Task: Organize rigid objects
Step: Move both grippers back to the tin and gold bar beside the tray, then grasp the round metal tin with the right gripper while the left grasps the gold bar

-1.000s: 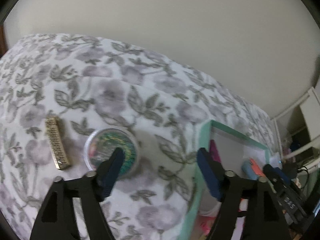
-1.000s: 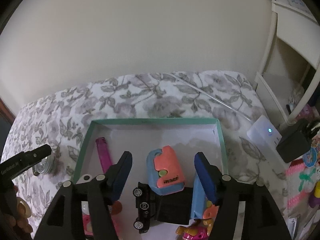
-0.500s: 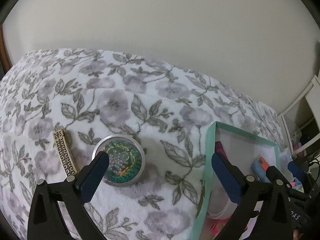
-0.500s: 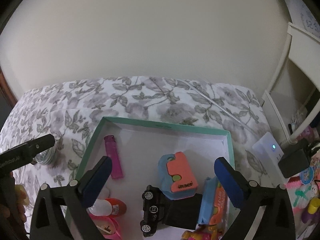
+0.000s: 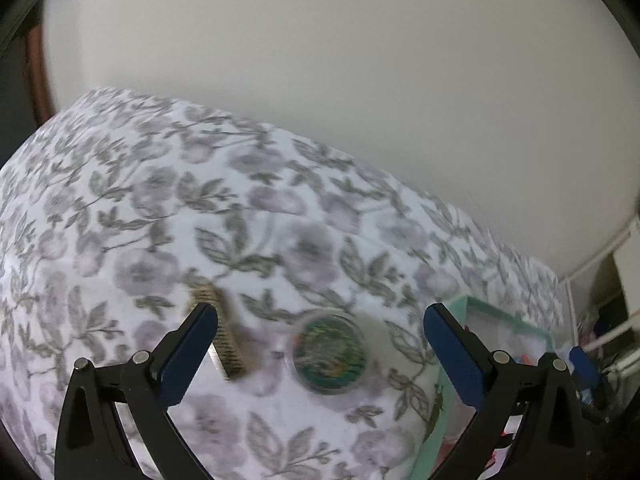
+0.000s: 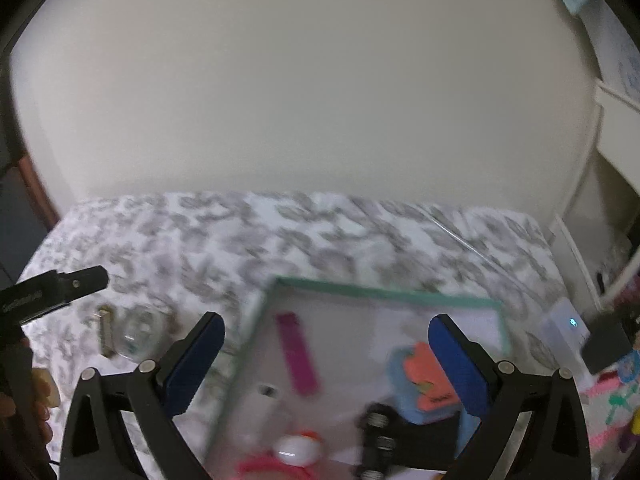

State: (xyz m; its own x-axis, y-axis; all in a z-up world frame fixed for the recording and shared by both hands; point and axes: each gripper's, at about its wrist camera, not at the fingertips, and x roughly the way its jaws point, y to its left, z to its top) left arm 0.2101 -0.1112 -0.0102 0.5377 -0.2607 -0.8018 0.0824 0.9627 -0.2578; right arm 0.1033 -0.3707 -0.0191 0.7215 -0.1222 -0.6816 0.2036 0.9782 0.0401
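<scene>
Round tin (image 5: 329,355) is being framed at twelve o'clock between the widely spread fingers of the left gripper (image 5: 316,344), the nearer one; the right gripper (image 6: 326,354) is being held spread too, empty.

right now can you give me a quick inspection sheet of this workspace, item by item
surface: floral bedspread, soft and uneven
job's things: round tin and gold patterned bar lie on the spread outside the box; green-rimmed box holds a pink lighter, an orange-and-blue block and a black toy car
clutter: pink and coloured toys to the right of the bed
grippers: left gripper open, empty, tin between its fingers in view; right gripper open, empty, over the box
cables: thin clear cord across the spread
surroundings: plain wall, white shelf unit, white device with a lit LED
</scene>
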